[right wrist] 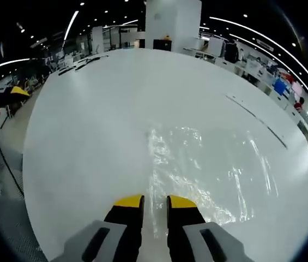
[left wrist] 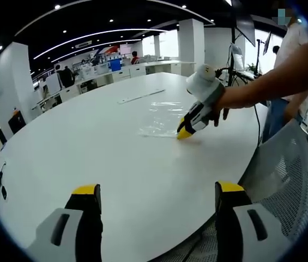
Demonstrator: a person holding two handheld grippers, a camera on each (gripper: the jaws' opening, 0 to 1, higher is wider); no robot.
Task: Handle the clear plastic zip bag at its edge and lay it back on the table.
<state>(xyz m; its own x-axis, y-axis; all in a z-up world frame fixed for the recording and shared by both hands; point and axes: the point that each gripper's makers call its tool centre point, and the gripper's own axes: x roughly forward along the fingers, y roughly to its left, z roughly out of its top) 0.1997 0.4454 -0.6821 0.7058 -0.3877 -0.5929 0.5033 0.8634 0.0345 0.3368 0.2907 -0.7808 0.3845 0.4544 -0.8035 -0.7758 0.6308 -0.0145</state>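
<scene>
In the left gripper view, the left gripper (left wrist: 156, 191) sits low over the near part of a wide white counter (left wrist: 88, 142), its two yellow-tipped jaws spread well apart with nothing between them. Farther across the counter lies the clear plastic zip bag (left wrist: 162, 117), flat and glinting. The right gripper (left wrist: 185, 131) comes in from the right, held by a person's hand (left wrist: 219, 103), and its yellow tip touches the counter at the bag's near edge. A long thin strip (left wrist: 140, 97) lies on the counter beyond the bag, apart from it. A mesh chair back (left wrist: 284, 169) stands just beside the counter's right rim.

In the right gripper view, the right gripper (right wrist: 155, 203) points along the counter (right wrist: 88, 120) with its jaws drawn nearly together, a narrow gap left between them. The near edge of the zip bag (right wrist: 203, 169) runs into that gap; whether the jaws actually pinch the film I cannot tell. The rest of the bag spreads flat on the counter ahead and to the right, crinkled and shiny.
</scene>
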